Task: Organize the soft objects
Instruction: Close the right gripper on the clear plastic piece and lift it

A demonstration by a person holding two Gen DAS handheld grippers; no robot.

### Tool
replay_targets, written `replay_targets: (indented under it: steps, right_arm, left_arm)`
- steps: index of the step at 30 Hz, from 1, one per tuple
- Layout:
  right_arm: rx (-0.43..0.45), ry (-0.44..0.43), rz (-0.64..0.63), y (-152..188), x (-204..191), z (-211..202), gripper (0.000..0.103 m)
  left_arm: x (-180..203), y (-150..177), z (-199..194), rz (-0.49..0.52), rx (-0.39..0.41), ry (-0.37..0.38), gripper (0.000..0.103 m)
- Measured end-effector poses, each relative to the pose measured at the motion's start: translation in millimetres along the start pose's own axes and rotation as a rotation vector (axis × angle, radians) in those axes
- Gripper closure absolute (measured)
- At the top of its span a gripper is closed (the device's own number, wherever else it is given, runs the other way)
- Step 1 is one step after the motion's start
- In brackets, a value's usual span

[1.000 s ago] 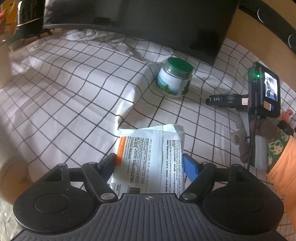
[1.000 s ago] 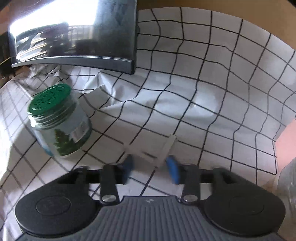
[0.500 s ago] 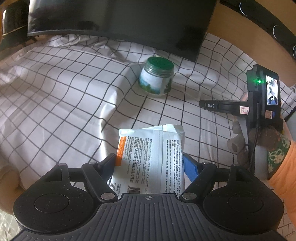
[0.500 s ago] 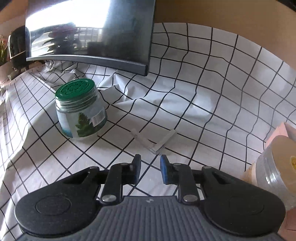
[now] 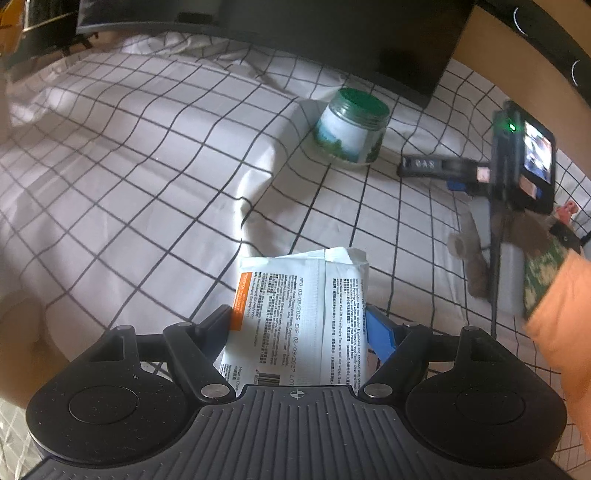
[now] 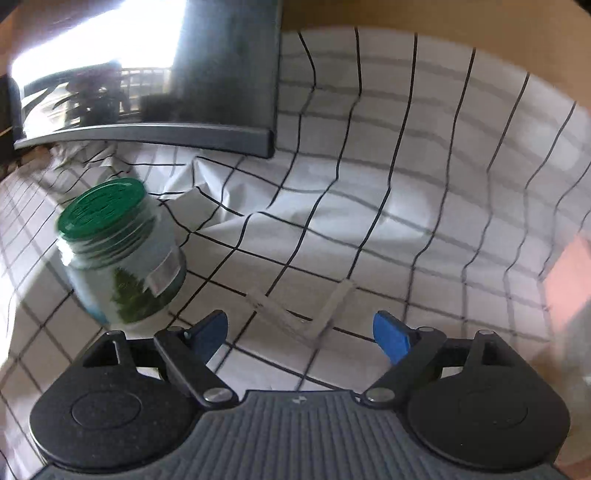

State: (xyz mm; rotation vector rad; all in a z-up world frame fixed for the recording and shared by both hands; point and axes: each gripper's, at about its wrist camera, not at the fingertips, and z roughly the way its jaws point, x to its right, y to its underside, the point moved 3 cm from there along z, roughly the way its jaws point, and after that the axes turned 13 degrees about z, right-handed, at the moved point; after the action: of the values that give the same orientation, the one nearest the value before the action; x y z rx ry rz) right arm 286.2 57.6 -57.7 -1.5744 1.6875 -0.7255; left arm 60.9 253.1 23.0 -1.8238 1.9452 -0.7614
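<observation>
My left gripper (image 5: 299, 325) is shut on a white wipes packet (image 5: 299, 314) with black print and an orange strip, held above the checked cloth (image 5: 147, 177). My right gripper (image 6: 299, 332) is open and empty, low over the cloth; it also shows in the left wrist view (image 5: 458, 181) at the right, held by a gloved hand. A green-lidded jar (image 6: 118, 251) stands left of the right gripper and shows in the left wrist view (image 5: 351, 129) too. A small clear plastic L-shaped piece (image 6: 299, 314) lies on the cloth between the right fingers.
A dark monitor (image 6: 147, 85) stands at the back on the cloth, also at the top of the left wrist view (image 5: 295, 29). A wooden wall (image 6: 443, 18) is behind. A pink and clear object (image 6: 569, 295) sits at the right edge, blurred.
The right gripper went from nearly shut to wide open and shifted slightly. The left gripper kept its hold on the packet and moved a little, so the jar shifted right in its view.
</observation>
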Motion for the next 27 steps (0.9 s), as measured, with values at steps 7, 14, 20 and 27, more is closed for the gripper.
replay_targets:
  steps: [7,14,20,27]
  right_arm:
    - [0.006,0.015,0.000,-7.2,-9.9,21.0,0.031]
    - [0.016,-0.039,-0.072,-4.0,-13.3,-20.9,0.035]
    - [0.047,-0.143,-0.139,13.9,11.6,-119.1,0.059]
    - [0.075,-0.058,-0.098,44.4,91.2,-212.6,0.061]
  left_arm:
    - [-4.5,-2.0,-0.6,0.005,0.005,0.009,0.022]
    - [2.3,-11.9,2.0,0.046,0.002,0.027,0.022]
    - [49.7,-26.4,7.9,0.215,-0.002,0.129,0.022]
    - [155.3,-23.3,29.1,0.487,-0.067,0.363,0.022]
